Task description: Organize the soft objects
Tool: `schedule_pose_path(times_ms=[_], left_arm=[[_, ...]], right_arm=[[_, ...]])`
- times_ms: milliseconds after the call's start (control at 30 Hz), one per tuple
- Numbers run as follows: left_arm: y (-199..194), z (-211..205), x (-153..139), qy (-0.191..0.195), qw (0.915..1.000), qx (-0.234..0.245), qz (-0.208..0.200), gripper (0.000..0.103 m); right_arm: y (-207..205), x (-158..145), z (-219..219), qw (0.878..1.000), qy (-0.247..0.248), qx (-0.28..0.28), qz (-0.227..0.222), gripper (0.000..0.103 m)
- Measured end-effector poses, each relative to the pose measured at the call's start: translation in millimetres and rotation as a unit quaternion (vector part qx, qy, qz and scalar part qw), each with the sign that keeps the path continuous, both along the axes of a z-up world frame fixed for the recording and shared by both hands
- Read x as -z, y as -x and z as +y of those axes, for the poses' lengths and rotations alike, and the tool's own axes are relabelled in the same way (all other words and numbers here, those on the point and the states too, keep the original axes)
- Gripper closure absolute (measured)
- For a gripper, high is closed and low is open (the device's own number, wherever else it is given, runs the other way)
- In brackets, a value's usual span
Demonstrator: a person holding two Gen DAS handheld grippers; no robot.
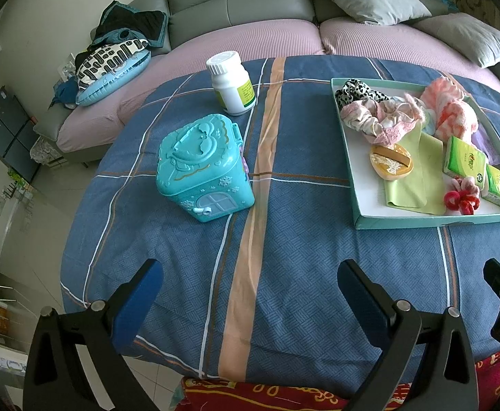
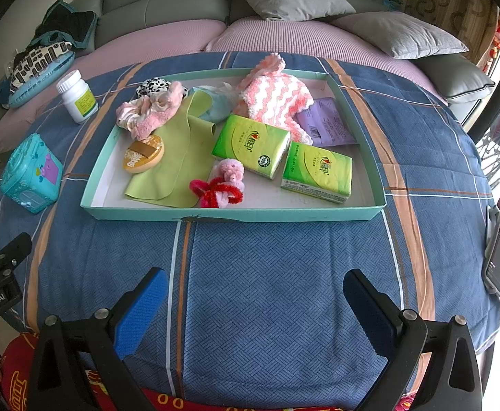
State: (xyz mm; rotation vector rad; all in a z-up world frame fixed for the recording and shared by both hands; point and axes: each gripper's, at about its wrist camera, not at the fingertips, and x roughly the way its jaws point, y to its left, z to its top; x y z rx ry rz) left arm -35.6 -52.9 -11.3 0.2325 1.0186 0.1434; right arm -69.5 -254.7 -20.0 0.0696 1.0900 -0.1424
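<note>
Both grippers — left gripper [image 1: 250,294] and right gripper [image 2: 255,303] — hover with fingers apart, holding nothing, over the near blue-checked surface [image 2: 267,274], the soft objects — scrunchies [image 2: 150,109], knitted hat [image 2: 273,97] — lying in the tray [image 2: 232,214] beyond.

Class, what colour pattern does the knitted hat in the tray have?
Pink and white wavy stripes on the knitted hat; clearest in the right wrist view.

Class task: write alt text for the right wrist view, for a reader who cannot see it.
A shallow teal tray on a blue plaid cloth holds two green tissue packs, a pink knitted hat, scrunchies and a green cloth. The right gripper hovers open in front of it.
</note>
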Motion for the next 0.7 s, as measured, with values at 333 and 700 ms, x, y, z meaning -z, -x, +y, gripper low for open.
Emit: schedule_pose_path(times_ms=[333,700], left_arm=[[-0.8,2.0,1.0,0.003,1.0,-0.002,0.001,0.002],[-0.4,-0.4,-0.6,0.003,1.0,0.004,0.002,0.002]], right_arm=[[-0.5,-0.3,0.1,1.0,0.0,0.0,0.0,0.0],[1.0,0.6,0.2,1.0,-0.001,0.0,0.001,0.0]])
